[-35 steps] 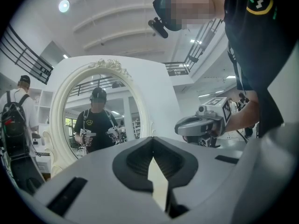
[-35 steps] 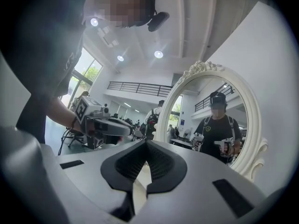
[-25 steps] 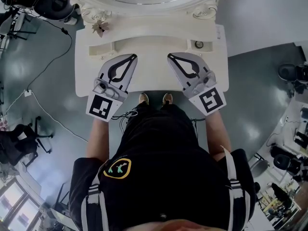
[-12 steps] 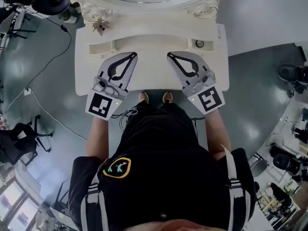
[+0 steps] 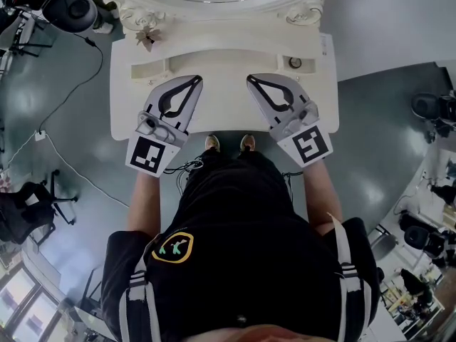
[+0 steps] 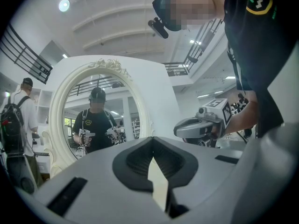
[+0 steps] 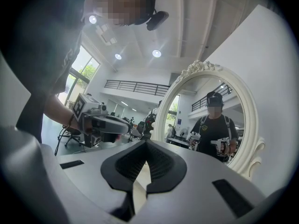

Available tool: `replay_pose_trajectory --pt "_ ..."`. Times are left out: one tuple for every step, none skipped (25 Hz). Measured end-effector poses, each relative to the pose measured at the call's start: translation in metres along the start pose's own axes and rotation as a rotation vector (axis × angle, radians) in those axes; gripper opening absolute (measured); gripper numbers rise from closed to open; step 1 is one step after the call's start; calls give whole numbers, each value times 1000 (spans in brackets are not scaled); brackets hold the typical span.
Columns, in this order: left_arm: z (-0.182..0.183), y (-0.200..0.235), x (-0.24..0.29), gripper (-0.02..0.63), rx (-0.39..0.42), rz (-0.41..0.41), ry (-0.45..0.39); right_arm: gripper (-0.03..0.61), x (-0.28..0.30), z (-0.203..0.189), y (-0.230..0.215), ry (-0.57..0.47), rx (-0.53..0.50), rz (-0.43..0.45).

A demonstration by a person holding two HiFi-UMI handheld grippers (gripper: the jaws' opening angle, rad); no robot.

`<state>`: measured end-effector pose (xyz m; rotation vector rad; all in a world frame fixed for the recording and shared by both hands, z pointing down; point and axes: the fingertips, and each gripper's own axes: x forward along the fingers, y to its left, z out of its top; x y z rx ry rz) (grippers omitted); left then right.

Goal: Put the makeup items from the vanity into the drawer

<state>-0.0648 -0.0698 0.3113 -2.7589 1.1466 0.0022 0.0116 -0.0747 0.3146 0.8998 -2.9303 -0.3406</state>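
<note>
A white vanity (image 5: 221, 109) stands below me, with a low raised shelf (image 5: 214, 61) along its back. A small round dark-rimmed item (image 5: 295, 63) sits at the shelf's right end. A small brownish item (image 5: 147, 40) lies at the back left, by the mirror frame. My left gripper (image 5: 197, 81) hovers over the left half of the top, jaws shut with nothing between them (image 6: 152, 139). My right gripper (image 5: 250, 81) mirrors it over the right half, also shut and empty (image 7: 145, 143). Each gripper shows in the other's view: the right gripper (image 6: 205, 125) and the left gripper (image 7: 100, 122). No drawer shows.
An oval white-framed mirror (image 6: 98, 120) rises behind the vanity and reflects me with both grippers. My feet (image 5: 228, 144) stand at the vanity's front edge. Grey floor surrounds it, with a cable (image 5: 64, 105) at the left and equipment (image 5: 427, 109) at the right. Another person (image 6: 16, 120) stands far left.
Both grippers have crept slightly forward over the vanity top. Their jaws stay shut.
</note>
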Motion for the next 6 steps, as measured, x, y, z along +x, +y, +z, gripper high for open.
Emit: replay_pose_trajectory --pt "-1 0 0 18 -1 0 1 20 0 -1 0 2 0 0" --pt "-1 0 0 18 0 1 2 20 0 -1 0 3 1 -1" --pt "-1 0 0 18 1 1 2 20 0 -2 0 4 2 -1" --pt "-1 1 0 18 2 1 1 20 0 -2 0 3 3 -1" --pt "-1 1 0 18 3 1 -1 20 1 -2 0 2 4 -1" --pt "-1 1 0 18 4 1 -2 20 1 -2 -1 1 5 -1"
